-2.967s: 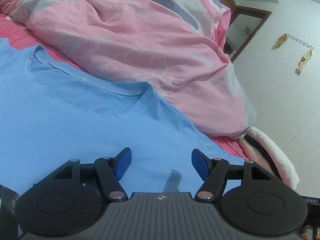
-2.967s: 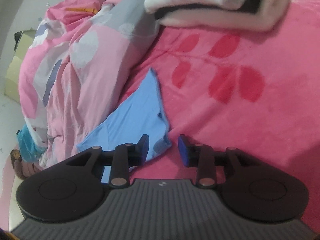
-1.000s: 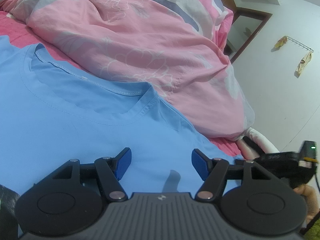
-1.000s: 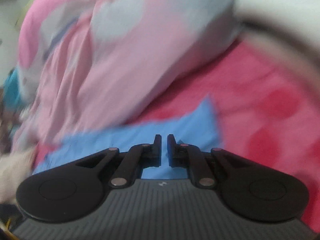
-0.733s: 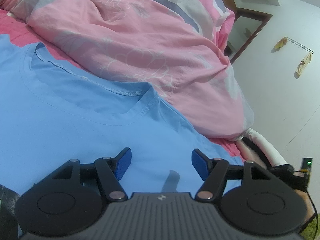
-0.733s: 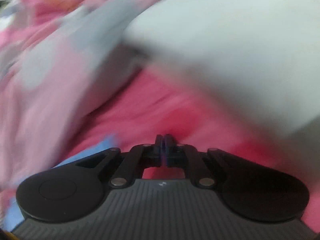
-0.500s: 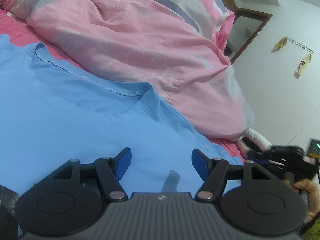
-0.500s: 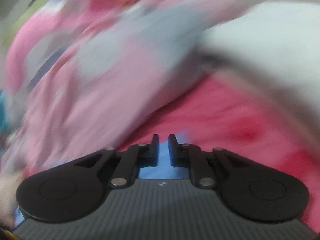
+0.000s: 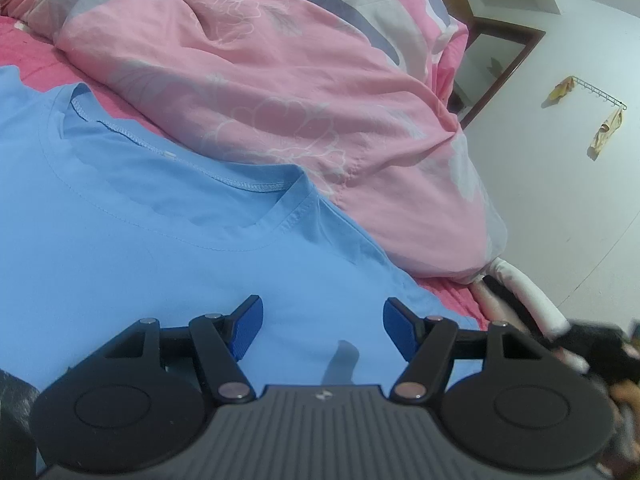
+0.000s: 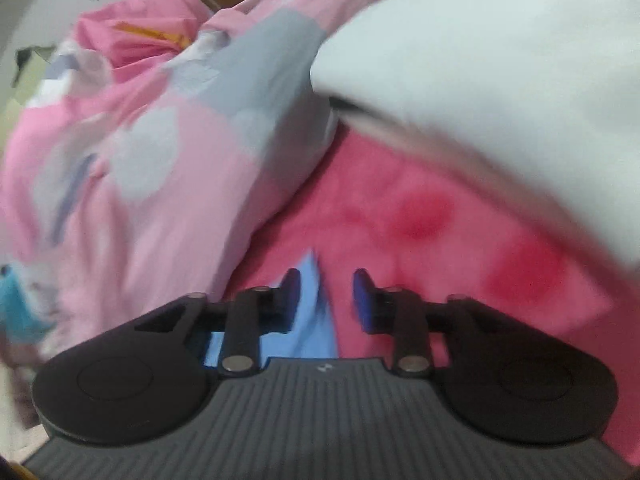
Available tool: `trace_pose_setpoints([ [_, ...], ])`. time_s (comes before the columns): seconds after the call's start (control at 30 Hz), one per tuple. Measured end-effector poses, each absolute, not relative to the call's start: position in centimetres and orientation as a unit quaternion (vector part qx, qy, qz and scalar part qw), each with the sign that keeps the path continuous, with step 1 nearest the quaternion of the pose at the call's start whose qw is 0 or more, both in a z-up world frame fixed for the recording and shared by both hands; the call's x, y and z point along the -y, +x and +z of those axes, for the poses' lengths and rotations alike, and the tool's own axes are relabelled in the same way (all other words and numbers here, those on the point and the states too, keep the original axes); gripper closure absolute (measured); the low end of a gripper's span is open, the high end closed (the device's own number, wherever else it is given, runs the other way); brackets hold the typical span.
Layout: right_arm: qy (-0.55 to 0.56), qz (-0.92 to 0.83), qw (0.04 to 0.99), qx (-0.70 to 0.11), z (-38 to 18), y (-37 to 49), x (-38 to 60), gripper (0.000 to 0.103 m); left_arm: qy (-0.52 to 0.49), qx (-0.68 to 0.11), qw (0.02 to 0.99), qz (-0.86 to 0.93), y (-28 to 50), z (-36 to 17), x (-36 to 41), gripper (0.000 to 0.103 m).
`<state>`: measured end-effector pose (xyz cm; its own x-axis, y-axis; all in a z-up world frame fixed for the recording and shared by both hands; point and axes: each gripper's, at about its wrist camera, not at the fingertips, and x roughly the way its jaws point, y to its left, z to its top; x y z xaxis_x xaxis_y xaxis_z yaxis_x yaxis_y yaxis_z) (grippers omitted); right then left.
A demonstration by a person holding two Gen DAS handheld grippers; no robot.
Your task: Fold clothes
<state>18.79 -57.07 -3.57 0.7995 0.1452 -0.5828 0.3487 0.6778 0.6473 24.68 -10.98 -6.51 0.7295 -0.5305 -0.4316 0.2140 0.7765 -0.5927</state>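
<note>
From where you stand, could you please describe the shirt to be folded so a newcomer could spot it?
On the red bed cover, beside the rumpled pink floral duvet, lies a light blue T-shirt, spread flat. Its round stitched neckline and plain colour distinguish it from the patterned bedding.

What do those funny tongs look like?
Both the left tongs and right tongs are black plastic, with two round discs, silver rivets, a ribbed grey body bearing a small white logo, and blue pads on the fingertips.
</note>
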Motion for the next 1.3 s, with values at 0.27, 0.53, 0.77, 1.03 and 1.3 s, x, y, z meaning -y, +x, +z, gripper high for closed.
trace_pose_setpoints([
  [0.27,0.475,-0.029,0.81,-0.343,-5.6,13.4,54.0,0.06,-0.263,-0.303,0.892,-0.209,24.7,-6.5,10.9,0.035],
  [0.53,0.489,-0.02,0.8,-0.346,-7.2,13.8,53.3,0.088,-0.263,-0.302,0.892,-0.21,24.7,-6.5,10.9,0.035],
  [0.77,0.494,-0.015,0.813,-0.307,-6.2,11.3,52.3,0.098,-0.265,-0.303,0.891,-0.211,24.8,-6.5,10.8,0.035],
  [1.03,0.497,-0.046,0.808,-0.313,-8.4,11.0,52.1,0.098,-0.266,-0.303,0.89,-0.212,24.7,-6.5,10.8,0.035],
  [1.3,0.45,-0.09,0.838,-0.296,-6.1,9.7,52.5,0.092,-0.266,-0.303,0.89,-0.213,24.7,-6.6,10.8,0.035],
])
